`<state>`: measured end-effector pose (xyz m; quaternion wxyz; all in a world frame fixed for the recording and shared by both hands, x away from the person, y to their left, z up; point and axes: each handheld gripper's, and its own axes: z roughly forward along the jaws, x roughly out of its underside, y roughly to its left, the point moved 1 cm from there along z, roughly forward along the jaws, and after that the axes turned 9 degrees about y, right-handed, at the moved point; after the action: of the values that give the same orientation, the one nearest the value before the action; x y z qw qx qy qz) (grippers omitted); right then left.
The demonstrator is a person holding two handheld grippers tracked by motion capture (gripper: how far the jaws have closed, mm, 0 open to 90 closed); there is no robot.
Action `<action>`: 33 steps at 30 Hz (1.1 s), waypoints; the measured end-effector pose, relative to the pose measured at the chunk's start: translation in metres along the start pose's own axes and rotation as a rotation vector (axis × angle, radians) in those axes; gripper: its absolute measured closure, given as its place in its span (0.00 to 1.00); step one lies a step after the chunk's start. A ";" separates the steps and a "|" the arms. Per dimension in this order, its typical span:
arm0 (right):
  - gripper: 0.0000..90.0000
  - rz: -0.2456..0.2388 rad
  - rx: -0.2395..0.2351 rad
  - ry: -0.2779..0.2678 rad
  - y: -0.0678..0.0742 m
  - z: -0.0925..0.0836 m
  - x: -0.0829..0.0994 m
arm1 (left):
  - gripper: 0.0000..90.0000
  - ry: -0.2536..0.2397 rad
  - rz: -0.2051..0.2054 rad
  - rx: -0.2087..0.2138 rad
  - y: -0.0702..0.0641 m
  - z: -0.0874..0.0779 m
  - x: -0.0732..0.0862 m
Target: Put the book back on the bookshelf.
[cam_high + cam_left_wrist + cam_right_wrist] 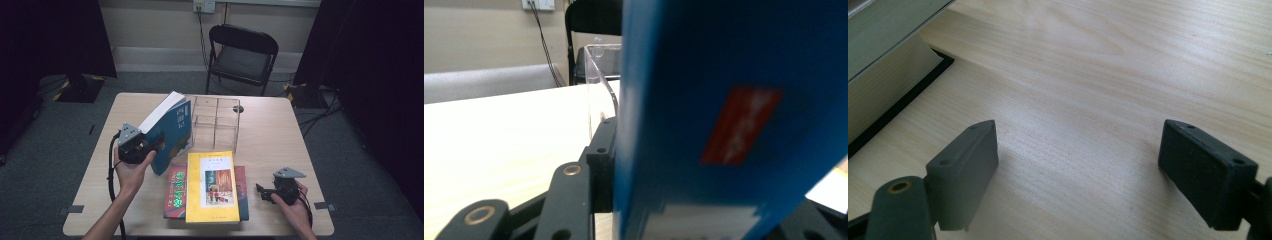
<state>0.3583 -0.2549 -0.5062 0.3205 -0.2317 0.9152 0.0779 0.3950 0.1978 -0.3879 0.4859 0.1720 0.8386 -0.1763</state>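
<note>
A yellow book (212, 186) lies atop a red book (175, 186); a black folding chair (242, 52) stands behind the table (270, 135).

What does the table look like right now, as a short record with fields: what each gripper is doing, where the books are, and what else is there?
left gripper: holds the blue book, tilted up on edge beside the clear organizer
right gripper: open, holds nothing, low over the table
yellow book: flat, on top of the red book
behind table: black chair
</note>
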 end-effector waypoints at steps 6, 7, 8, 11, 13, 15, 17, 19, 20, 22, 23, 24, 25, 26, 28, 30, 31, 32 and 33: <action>0.18 0.000 0.000 0.000 0.000 0.000 0.000 | 0.61 0.001 0.001 0.025 0.000 -0.014 -0.020; 0.18 0.000 0.000 0.000 0.000 0.000 0.000 | 0.61 0.044 0.022 0.017 -0.001 -0.018 -0.030; 0.18 0.000 0.000 0.000 0.000 0.000 0.000 | 0.60 0.044 0.022 0.017 -0.001 -0.018 -0.030; 0.18 0.000 0.001 0.000 0.000 0.000 0.000 | 0.57 0.154 0.027 0.014 -0.004 -0.025 -0.049; 0.18 0.000 0.000 0.000 0.000 0.000 0.000 | 0.59 0.189 0.029 0.009 -0.004 -0.025 -0.056; 0.18 0.000 0.000 0.000 0.000 0.000 0.000 | 0.60 0.239 0.033 0.010 -0.003 -0.025 -0.064; 0.18 0.000 0.000 0.000 0.000 0.000 0.000 | 0.60 0.260 0.026 0.013 -0.003 -0.024 -0.069; 0.18 0.000 0.000 0.000 0.000 0.000 0.000 | 0.60 0.305 0.036 0.004 -0.004 -0.022 -0.077; 0.18 0.000 0.000 0.000 0.000 0.000 0.000 | 0.61 0.305 0.036 0.004 -0.004 -0.022 -0.077; 0.18 0.000 0.000 0.000 0.000 0.000 0.000 | 0.61 0.350 0.034 0.001 -0.006 -0.019 -0.084; 0.18 0.000 0.000 0.000 0.000 0.000 0.000 | 0.61 0.384 0.038 0.005 -0.006 -0.017 -0.089; 0.18 -0.001 0.000 0.000 0.001 0.001 -0.001 | 0.61 0.420 0.026 0.011 -0.005 -0.015 -0.095; 0.18 -0.002 0.000 0.000 0.001 0.001 -0.001 | 0.61 0.478 0.049 0.010 -0.005 -0.008 -0.104; 0.18 -0.003 0.000 0.000 0.001 0.001 -0.001 | 0.62 0.494 0.049 0.010 -0.005 -0.006 -0.107; 0.18 -0.002 -0.001 0.001 0.001 0.001 -0.001 | 0.62 0.513 0.047 0.008 -0.005 -0.002 -0.111; 0.18 -0.002 -0.002 0.001 0.001 0.001 -0.001 | 0.63 0.543 0.050 0.004 -0.004 0.004 -0.119; 0.18 -0.003 -0.002 0.001 0.001 0.001 -0.001 | 0.63 0.574 0.057 -0.009 -0.005 0.010 -0.124; 0.18 -0.003 -0.002 0.001 0.001 0.001 -0.001 | 0.63 0.574 0.057 -0.009 -0.005 0.010 -0.124; 0.18 -0.003 -0.003 0.001 0.001 0.001 -0.001 | 0.63 0.627 0.057 0.001 -0.005 0.016 -0.129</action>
<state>0.3590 -0.2534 -0.5062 0.3198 -0.2337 0.9148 0.0784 0.4653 0.1708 -0.2816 0.2083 0.2416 0.9423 -0.1012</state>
